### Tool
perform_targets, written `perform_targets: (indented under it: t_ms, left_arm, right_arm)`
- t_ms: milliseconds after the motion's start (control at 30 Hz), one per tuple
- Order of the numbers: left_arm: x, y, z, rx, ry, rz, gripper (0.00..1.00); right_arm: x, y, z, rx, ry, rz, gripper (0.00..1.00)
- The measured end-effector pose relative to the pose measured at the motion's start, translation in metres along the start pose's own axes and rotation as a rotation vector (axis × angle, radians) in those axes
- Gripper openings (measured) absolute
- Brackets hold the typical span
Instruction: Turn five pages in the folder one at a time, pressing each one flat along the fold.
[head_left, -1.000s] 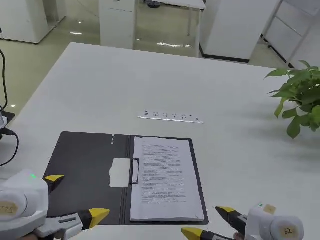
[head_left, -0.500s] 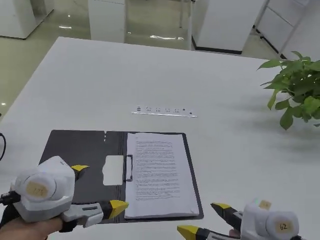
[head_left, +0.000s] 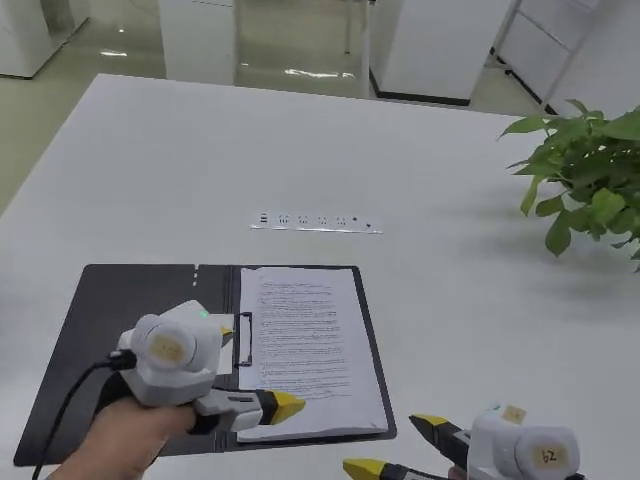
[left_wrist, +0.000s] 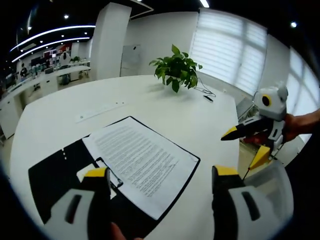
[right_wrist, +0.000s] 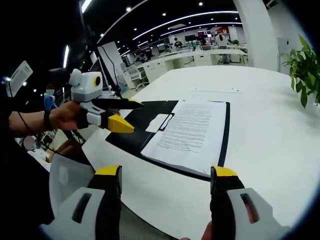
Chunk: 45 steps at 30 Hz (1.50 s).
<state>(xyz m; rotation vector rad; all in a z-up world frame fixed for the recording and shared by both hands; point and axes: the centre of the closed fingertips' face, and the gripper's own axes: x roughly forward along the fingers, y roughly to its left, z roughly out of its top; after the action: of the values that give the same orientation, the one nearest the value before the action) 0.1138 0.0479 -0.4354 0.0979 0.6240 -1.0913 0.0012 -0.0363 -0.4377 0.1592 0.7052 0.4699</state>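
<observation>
1. White office table (head_left: 450, 300): the open black folder (head_left: 120, 300) lies near, printed white pages (head_left: 305, 340) on its right half.
2. Left gripper (head_left: 257, 368), jaws spread and empty, has moved right over it.
3. Right gripper (head_left: 395, 445) stays released, near right.

The left gripper (head_left: 256, 368) has come in from the near left and now hangs over the folder (head_left: 110, 330), jaws apart. Its lower tip now lies over the near-left corner of the pages (head_left: 310, 340).
</observation>
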Motion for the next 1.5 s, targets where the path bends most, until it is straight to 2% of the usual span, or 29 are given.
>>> perform_targets:
  t_ms: [133,267,433,567,700,767,900,967,1033,1133,1233,1267,1433,1500]
  left_arm:
    - [0.016,-0.004,0.003,-0.021,0.003,-0.017,0.83]
    - [0.036,-0.008,0.001,-0.002,0.027,-0.025,0.82]
    - [0.058,-0.013,0.001,0.021,0.042,-0.028,0.81]
    - [0.074,-0.019,-0.006,0.068,0.078,-0.036,0.8]
    - [0.09,-0.023,-0.016,0.074,0.104,-0.045,0.79]
    - [0.096,-0.026,-0.022,0.136,0.125,-0.042,0.77]
    - [0.107,-0.031,-0.033,0.133,0.153,-0.051,0.77]
    - [0.113,-0.032,-0.036,0.137,0.162,-0.046,0.77]
    - [0.118,-0.03,-0.039,0.157,0.167,-0.019,0.77]
    - [0.125,-0.028,-0.044,0.153,0.186,-0.006,0.78]
    - [0.128,-0.026,-0.045,0.15,0.185,0.013,0.79]
    - [0.129,-0.023,-0.046,0.153,0.192,0.037,0.8]
    - [0.137,-0.019,-0.054,0.175,0.214,0.068,0.84]
    - [0.138,-0.017,-0.057,0.202,0.226,0.085,0.83]
  right_arm:
    - [0.0,0.0,-0.004,0.011,0.006,-0.001,0.71]
    - [-0.001,-0.001,-0.003,0.021,-0.01,-0.004,0.71]
    - [-0.004,-0.004,-0.004,0.016,-0.004,-0.01,0.71]
    - [-0.007,-0.007,-0.003,0.018,-0.017,-0.012,0.71]
    - [-0.008,-0.013,-0.008,0.036,-0.019,-0.019,0.71]
    - [-0.008,-0.016,-0.011,0.044,-0.015,-0.024,0.71]
    - [-0.008,-0.017,-0.013,0.065,-0.022,-0.029,0.7]
    - [-0.006,-0.018,-0.016,0.07,-0.015,-0.03,0.7]
    - [-0.006,-0.018,-0.018,0.074,-0.012,-0.029,0.7]
    - [-0.005,-0.02,-0.02,0.08,-0.005,-0.03,0.7]
    - [-0.005,-0.022,-0.019,0.082,-0.006,-0.031,0.7]
    - [-0.005,-0.023,-0.019,0.083,-0.009,-0.031,0.7]
    - [-0.007,-0.027,-0.017,0.09,-0.016,-0.034,0.7]
    - [-0.007,-0.029,-0.018,0.089,-0.01,-0.036,0.7]
